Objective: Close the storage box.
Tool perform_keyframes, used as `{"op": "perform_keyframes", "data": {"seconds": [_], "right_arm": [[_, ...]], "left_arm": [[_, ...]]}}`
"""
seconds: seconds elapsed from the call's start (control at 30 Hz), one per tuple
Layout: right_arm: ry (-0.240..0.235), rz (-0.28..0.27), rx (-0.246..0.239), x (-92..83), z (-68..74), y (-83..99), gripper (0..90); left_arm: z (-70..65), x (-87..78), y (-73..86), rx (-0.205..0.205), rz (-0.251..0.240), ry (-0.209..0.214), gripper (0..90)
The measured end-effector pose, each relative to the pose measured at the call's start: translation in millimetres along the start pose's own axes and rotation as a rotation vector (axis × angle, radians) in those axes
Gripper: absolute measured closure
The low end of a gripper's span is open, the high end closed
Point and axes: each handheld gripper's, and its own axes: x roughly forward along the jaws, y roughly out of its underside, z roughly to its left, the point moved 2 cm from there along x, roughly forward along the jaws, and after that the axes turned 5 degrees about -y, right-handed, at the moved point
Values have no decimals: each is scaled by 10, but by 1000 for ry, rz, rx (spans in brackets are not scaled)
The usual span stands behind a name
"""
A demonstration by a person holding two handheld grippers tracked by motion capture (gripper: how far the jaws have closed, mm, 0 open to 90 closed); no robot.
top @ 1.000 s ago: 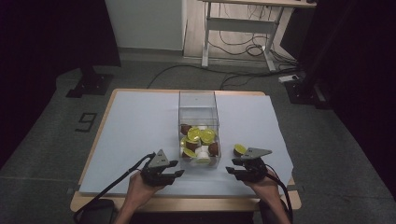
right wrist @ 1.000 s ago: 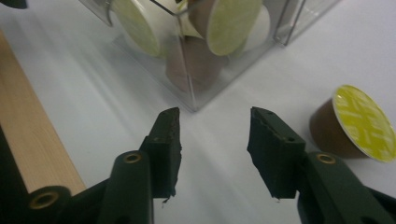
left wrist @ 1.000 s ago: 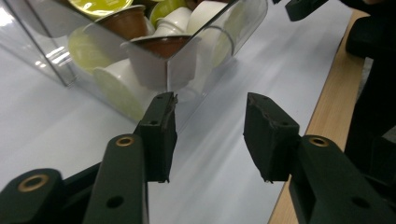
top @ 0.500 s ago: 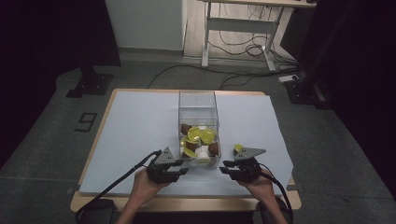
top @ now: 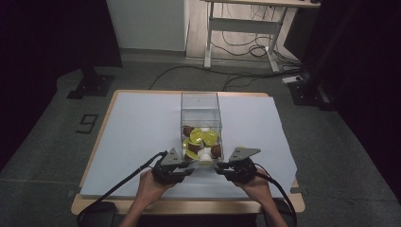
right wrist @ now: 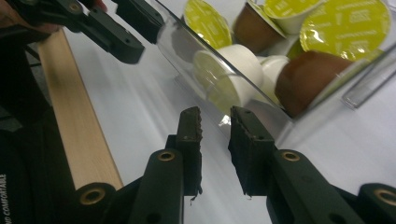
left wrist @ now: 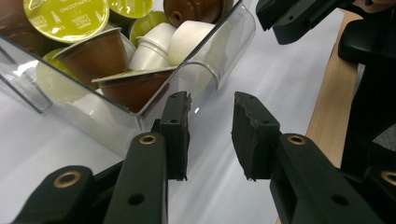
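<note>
Clear plastic, the box (top: 201, 124) lies mid-table with its long axis running away from the person, capsules (top: 200, 142) heaped at its near end. Both the left gripper (top: 190, 165) and right gripper (top: 220, 167) flank that end, jaws just narrowing, gripping nothing.

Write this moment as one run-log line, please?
left gripper: jaws closing, nothing between | right gripper: jaws closing, nothing between | clear box: holds coffee capsules | both grippers beside its near end
</note>
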Motion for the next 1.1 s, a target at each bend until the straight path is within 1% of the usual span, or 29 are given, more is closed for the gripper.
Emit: {"op": "perform_keyframes", "data": {"seconds": [0.17,0.33,0.53,0.63,0.8,0.97,1.1], "right_arm": [[-11,3,-12,50,33,-58,753],[-13,5,-11,87,46,-90,778],[11,9,-14,109,48,-111,823],[17,9,-13,112,44,-121,825],[19,8,-14,114,44,-122,825],[18,11,-15,132,39,-129,824],[31,4,-15,159,29,-141,824]], "left_arm": [[-4,13,-18,-7,-1,9,693],[-13,33,-34,-6,3,14,716],[-21,57,-64,-6,-5,12,772],[-19,67,-80,-3,-7,6,805],[-20,74,-93,1,-9,6,815],[-5,75,-96,2,-12,-6,817],[29,87,-102,-5,-15,-17,821]]}}
